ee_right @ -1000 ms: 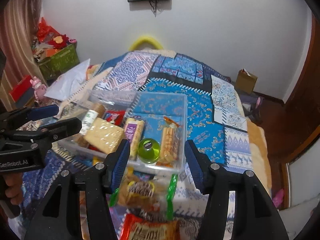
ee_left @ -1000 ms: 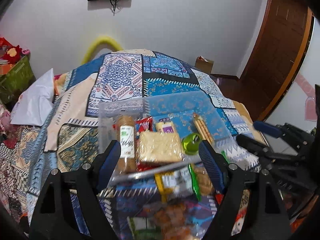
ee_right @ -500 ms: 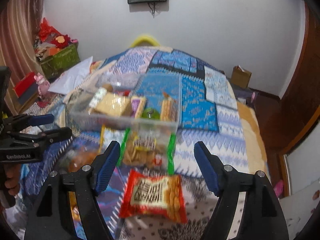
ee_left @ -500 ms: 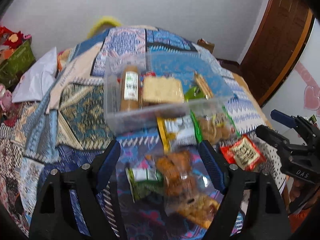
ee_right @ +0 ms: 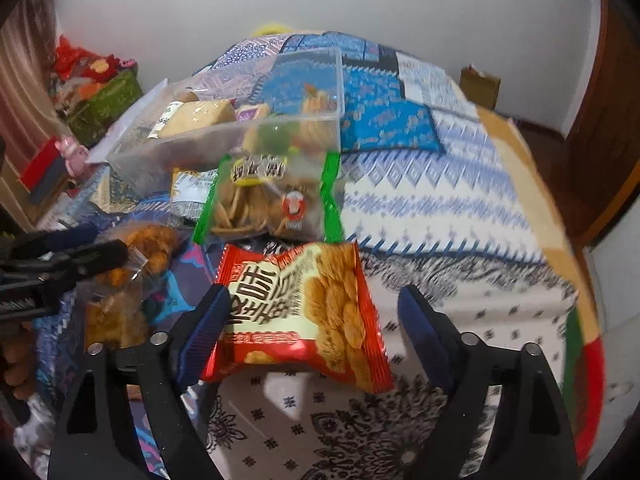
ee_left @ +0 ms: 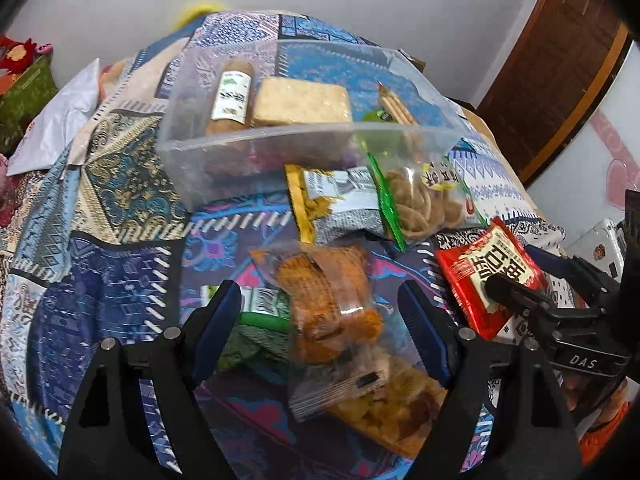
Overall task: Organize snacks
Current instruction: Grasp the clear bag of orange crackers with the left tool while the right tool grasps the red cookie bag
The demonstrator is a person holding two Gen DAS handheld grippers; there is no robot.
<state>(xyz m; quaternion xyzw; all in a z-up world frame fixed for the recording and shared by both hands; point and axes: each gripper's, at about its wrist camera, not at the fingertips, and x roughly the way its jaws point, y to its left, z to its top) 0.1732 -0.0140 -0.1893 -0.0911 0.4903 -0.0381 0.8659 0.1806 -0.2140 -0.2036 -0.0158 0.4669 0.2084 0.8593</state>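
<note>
My right tool [ee_right: 310, 332], spread wide, has the red packet [ee_right: 296, 316] dead ahead at twelve o'clock (long axis crosswise); left tool [ee_left: 320, 332], equally spread, hangs over the orange bag [ee_left: 324, 304].

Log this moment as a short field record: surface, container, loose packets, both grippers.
surface: patterned quilt on a bed
container: clear plastic bin, already holding several snacks
loose packets: red packet; green-edged bag; clear bag of orange pieces
left gripper: open, above the clear bag of orange pieces
right gripper: open, straddling the red packet, nothing held
</note>
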